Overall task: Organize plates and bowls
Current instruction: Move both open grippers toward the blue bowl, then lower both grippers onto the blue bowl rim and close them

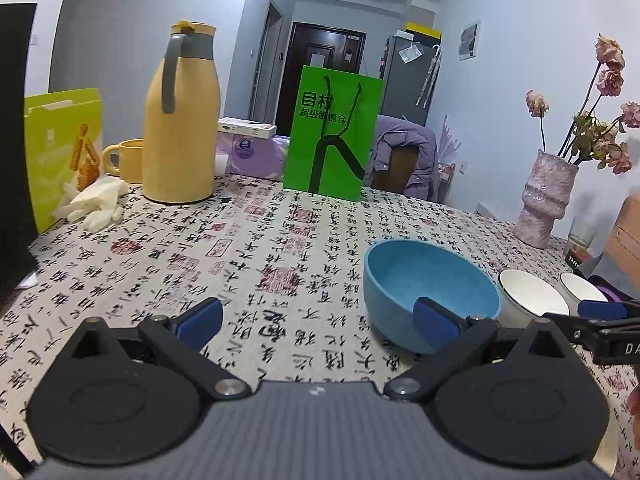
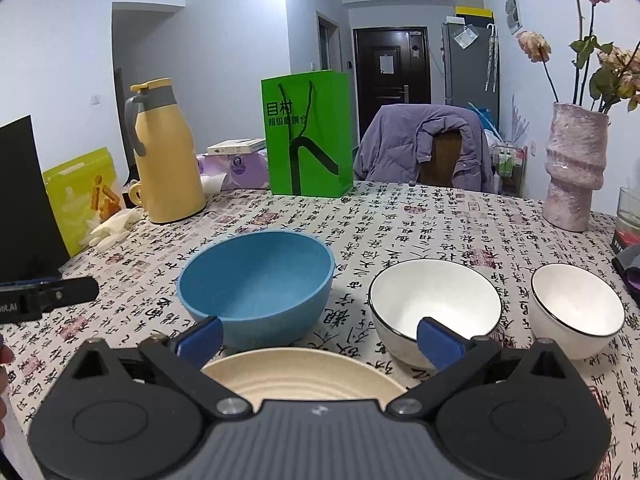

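Note:
A blue bowl (image 2: 256,284) stands upright mid-table, and the left wrist view has this blue bowl (image 1: 430,280) to the right of centre. Right of it stand two white bowls with dark rims, a larger one (image 2: 434,304) and a smaller one (image 2: 576,310). A cream plate (image 2: 304,376) lies nearest, just under my right gripper (image 2: 320,338), which is open above its far rim. My left gripper (image 1: 320,320) is open over bare tablecloth, its right finger in front of the blue bowl. Both white bowls (image 1: 532,296) show at the left view's right side.
A calligraphy-print cloth (image 1: 240,264) covers the table. At the back stand a yellow thermos (image 1: 180,120), yellow mug (image 1: 128,160), green paper bag (image 1: 332,132), snack bag (image 1: 64,152) and white gloves (image 1: 96,204). A pink vase (image 2: 572,168) with dried flowers stands right; a chair with a purple jacket (image 2: 424,148) behind.

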### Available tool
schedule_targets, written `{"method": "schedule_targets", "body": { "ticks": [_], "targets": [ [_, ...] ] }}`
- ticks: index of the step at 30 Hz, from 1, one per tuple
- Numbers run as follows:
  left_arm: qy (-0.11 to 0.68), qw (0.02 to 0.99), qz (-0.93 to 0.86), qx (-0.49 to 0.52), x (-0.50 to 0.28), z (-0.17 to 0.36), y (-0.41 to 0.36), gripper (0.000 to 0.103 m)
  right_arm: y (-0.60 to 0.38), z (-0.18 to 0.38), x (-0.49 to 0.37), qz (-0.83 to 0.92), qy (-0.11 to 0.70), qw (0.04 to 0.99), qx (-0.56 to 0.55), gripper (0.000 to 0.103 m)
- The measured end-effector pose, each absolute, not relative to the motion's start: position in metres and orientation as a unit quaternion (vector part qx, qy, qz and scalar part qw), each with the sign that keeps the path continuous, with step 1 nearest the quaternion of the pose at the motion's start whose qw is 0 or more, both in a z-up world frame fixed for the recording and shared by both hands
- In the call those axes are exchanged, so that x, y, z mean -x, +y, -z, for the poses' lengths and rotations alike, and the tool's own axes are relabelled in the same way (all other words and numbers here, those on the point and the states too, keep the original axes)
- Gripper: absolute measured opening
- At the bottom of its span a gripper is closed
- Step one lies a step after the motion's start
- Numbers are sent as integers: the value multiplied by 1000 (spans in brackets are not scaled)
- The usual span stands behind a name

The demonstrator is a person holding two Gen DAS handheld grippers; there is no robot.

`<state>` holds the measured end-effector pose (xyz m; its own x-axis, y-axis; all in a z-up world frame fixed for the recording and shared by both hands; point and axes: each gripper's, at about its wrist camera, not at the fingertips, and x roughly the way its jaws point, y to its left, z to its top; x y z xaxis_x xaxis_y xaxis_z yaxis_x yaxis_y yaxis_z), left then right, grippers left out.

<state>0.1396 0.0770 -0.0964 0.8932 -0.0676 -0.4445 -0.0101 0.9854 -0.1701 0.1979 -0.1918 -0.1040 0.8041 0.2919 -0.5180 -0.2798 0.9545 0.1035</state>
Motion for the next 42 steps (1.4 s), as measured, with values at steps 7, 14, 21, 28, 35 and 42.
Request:
{"method": "schedule_targets", "body": {
  "ticks": [7,14,21,28,35,42],
  "targets": [
    [228,970,21,82,-164,86,69,103,-192,99,-219,-153,280,948,-12,103],
    [226,969,30,93,-184,75,57,103,-190,98,-236,-158,284,945,-17,103],
    [228,969,22,88,-205,67,45,103,-186,93,-248,-165,286,944,-12,103],
    [230,968,-10,95,-225,65,44,103,-183,90,-259,-170,290,942,-12,103],
    [232,967,-15,101,-241,79,47,103,-178,92,-270,-168,300,939,-6,103],
    [231,966,-4,114,-245,90,53,103,-172,93,-278,-167,308,937,0,102]
  ]
}}
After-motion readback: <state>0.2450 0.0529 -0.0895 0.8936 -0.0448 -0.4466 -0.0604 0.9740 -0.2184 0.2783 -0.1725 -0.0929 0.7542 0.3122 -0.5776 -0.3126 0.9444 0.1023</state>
